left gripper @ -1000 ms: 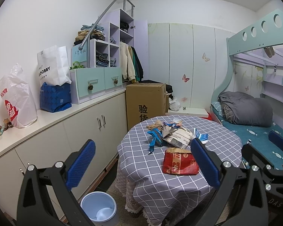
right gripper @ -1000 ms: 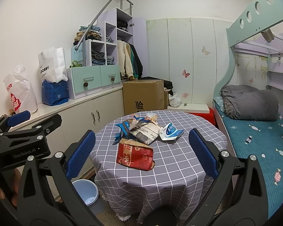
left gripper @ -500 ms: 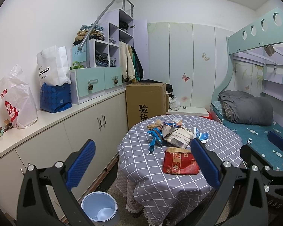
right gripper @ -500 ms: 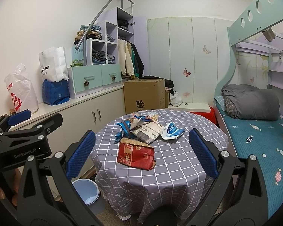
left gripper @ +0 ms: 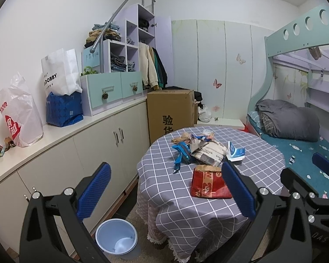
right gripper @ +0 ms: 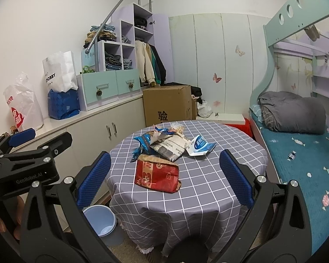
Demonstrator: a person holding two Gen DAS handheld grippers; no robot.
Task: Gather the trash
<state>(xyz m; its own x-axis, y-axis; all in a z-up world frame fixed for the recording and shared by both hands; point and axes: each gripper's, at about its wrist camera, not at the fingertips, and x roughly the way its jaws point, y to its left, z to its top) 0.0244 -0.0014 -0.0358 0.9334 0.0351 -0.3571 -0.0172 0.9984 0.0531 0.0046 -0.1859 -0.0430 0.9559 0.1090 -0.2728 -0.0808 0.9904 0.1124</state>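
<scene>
Both grippers hang short of the round desk (right gripper: 208,188) with its grey checked cloth, and nothing is between either pair of jaws. The left gripper (left gripper: 164,188) has its jaws spread wide; in its view the red snack bag (left gripper: 209,184) lies flat near the desk's front edge, just inside the right-hand blue pad, which overlaps the bag's right side in the picture, though the bag sits farther off on the cloth. The right gripper (right gripper: 164,177) is spread wide too, and here the red snack bag (right gripper: 156,175) lies between the two pads, left of centre, untouched. Behind it sits the pile: a crumpled newspaper wrapper (right gripper: 168,146), a blue foil wrapper (right gripper: 142,142) at its left, and a blue-and-white carton (right gripper: 199,146) at its right, close together mid-desk. Down on the floor, left of the desk, stands a pale blue bin (left gripper: 116,236), open at the top.
</scene>
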